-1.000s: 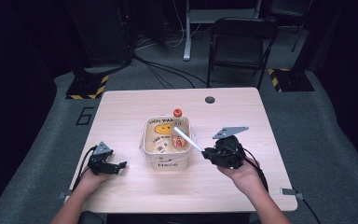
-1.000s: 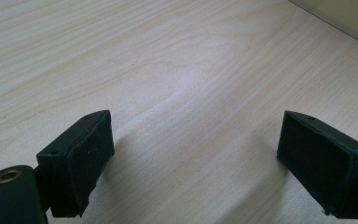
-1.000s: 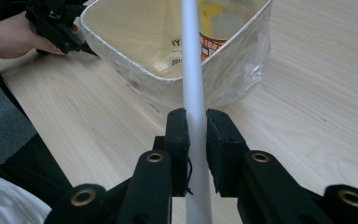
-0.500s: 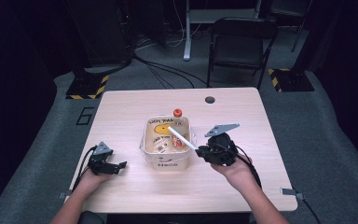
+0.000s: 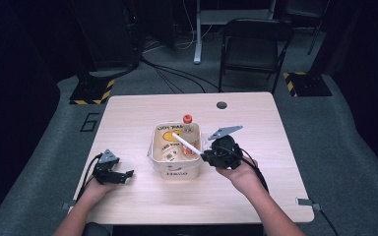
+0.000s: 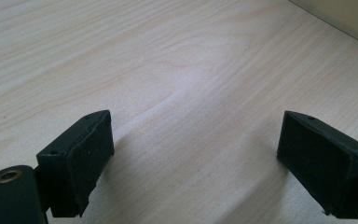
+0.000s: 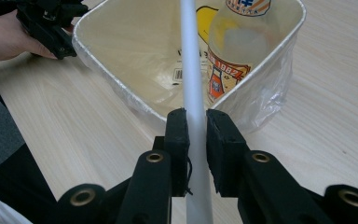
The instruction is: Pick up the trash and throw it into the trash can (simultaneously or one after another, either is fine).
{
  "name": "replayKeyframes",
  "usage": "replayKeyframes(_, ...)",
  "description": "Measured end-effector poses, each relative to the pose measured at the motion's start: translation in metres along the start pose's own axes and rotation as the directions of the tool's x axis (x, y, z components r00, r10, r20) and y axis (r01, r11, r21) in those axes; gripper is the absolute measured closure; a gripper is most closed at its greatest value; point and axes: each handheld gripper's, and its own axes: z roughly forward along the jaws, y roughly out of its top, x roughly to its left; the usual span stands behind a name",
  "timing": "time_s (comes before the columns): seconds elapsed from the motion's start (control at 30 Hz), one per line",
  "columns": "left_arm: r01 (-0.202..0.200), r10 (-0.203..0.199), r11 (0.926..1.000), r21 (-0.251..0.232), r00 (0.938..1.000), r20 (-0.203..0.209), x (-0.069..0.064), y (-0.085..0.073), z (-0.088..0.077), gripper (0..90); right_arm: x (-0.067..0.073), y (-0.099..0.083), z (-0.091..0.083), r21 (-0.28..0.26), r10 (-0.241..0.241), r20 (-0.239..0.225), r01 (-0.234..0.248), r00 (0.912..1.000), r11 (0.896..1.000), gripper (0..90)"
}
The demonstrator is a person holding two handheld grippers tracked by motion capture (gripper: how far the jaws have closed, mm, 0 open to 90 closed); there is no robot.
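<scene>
The right gripper (image 7: 196, 128) holds a white stick (image 7: 192, 70) over the bin (image 5: 174, 169) at the table (image 5: 275, 196) middle; the left gripper (image 6: 196, 158) rests wide open near the left edge.

You worked at a brightly lit pale wooden table (image 5: 142, 108) amid dark surroundings. Soft shadows fell under the jaws. Near edges blurred slightly.

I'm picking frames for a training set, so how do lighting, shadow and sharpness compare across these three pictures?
High view: the table is brightly lit, the surroundings nearly black, and the small bin looks soft. Left gripper view: sharp wood grain, with soft shadows beneath the open left gripper. Right gripper view: the right gripper and white stick are crisp; the bottle is hazy.
</scene>
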Motion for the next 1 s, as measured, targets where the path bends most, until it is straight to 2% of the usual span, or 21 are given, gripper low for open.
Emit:
replayKeyframes(0.43,0.0,0.0,1.0,0.0,1.0,0.0,0.0,0.0,0.0,10.5,0.003,0.017,0.017,0.016,-0.016,-0.006,0.016,0.9998,1.0,78.3)
replayKeyframes(1.0,0.0,0.0,1.0,0.0,1.0,0.0,0.0,0.0,0.0,10.5,0.003,0.037,0.042,0.067,-0.033,0.004,0.033,0.9994,0.997,78.2)
